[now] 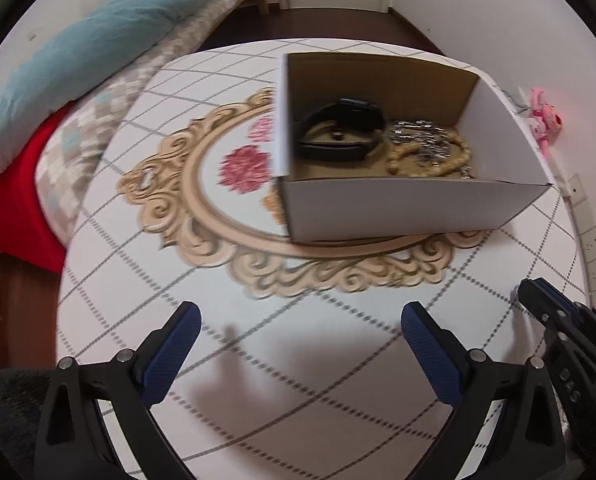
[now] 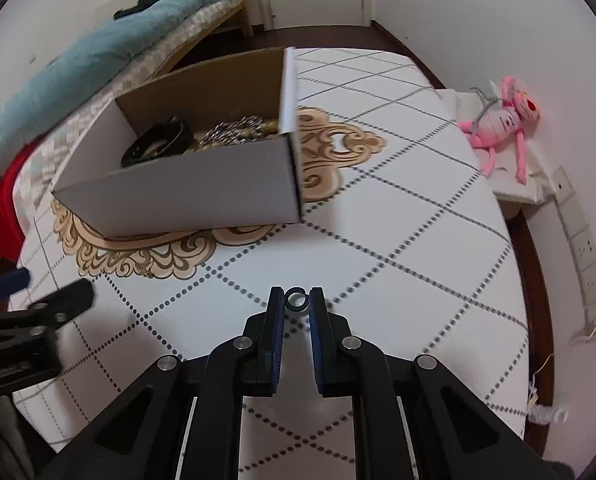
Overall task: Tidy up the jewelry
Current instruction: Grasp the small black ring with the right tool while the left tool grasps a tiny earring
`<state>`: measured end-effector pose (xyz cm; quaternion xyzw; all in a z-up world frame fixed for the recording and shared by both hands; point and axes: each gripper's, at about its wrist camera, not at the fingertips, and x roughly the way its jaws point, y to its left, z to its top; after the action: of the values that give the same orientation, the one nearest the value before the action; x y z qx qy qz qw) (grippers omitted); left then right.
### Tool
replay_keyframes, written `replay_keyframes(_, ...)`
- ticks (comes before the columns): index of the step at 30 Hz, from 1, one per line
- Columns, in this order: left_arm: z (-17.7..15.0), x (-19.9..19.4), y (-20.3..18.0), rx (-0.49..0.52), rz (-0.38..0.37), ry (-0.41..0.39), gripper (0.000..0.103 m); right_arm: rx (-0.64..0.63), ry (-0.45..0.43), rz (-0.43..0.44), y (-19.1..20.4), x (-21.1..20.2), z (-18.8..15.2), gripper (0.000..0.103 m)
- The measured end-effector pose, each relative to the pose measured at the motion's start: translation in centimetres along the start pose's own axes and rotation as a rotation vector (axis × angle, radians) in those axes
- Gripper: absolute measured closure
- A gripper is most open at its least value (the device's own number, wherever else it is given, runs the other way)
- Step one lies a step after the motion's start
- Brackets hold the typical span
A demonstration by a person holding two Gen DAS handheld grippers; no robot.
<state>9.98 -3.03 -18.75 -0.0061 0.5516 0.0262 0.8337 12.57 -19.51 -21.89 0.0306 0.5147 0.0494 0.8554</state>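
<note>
Here, pinched at the very tips of the right gripper [image 2: 296,300] jaws — a small dark ring [image 2: 296,299], low over the desk [image 2: 397,216], with the open box [image 2: 202,196] ahead and leftward; left gripper [image 1: 299,320] jaws spread wide, empty.

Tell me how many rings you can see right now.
1: a small dark ring pinched between the right gripper fingertips above the table. Others may lie hidden in the box.

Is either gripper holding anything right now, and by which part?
The right gripper pinches a small dark ring across its band, at the fingertips. The left gripper is open and empty.
</note>
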Motion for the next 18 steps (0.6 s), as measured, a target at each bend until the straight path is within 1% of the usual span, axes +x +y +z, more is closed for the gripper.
replay_keyframes(2, 0.2, 0.5, -0.9, 0.02, -0.013, 0.0, 0.011, 0.023, -0.008, -0.002, -0.7, -0.6, 0.0, 0.09)
replay_keyframes(3, 0.2, 0.7, -1.2, 0.026, -0.017, 0.002, 0.013, 0.039, -0.011, -0.004, -1.3, -0.8, 0.0, 0.09)
replay_keyframes(5, 0.3, 1.1, -2.1, 0.042, -0.026, 0.01, 0.026, 0.052, -0.013, -0.007, -1.9, -1.0, 0.0, 0.09)
replay_keyframes(6, 0.3, 1.3, -2.4, 0.047, -0.026, 0.011, 0.029, 0.059, -0.013, -0.011, -2.2, -1.1, 0.0, 0.09)
replay_keyframes(7, 0.3, 1.4, -2.7, 0.055, -0.028, 0.011, 0.034, 0.07, -0.013, -0.011, -2.6, -1.1, 0.0, 0.09)
replay_keyframes(8, 0.3, 1.5, -3.0, 0.067, -0.024, 0.009, 0.044, 0.077, -0.013, -0.01, -2.8, -1.1, 0.0, 0.09)
replay_keyframes(9, 0.2, 1.6, -3.4, 0.082, -0.02, 0.009, 0.05, 0.081, -0.013, -0.014, -3.1, -1.1, 0.0, 0.09)
replay_keyframes(10, 0.3, 1.8, -3.5, 0.089, -0.024, 0.009, 0.058, 0.088, -0.012, -0.016, -3.3, -1.1, 0.0, 0.09)
replay_keyframes(11, 0.4, 1.8, -3.6, 0.092, -0.029, -0.003, 0.064, 0.091, -0.012, -0.015, -3.4, -1.1, -0.1, 0.09)
replay_keyframes(12, 0.4, 1.8, -3.8, 0.099, -0.029, -0.004, 0.066, 0.095, -0.014, -0.017, -3.6, -1.1, -0.1, 0.09)
replay_keyframes(14, 0.6, 1.9, -4.1, 0.108, -0.039, -0.007, 0.081, 0.099, -0.015, -0.016, -3.7, -1.2, -0.1, 0.09)
replay_keyframes(18, 0.7, 1.9, -4.5, 0.122, -0.051, -0.013, 0.093, 0.104, -0.019, -0.011, -3.8, -1.2, -0.1, 0.09)
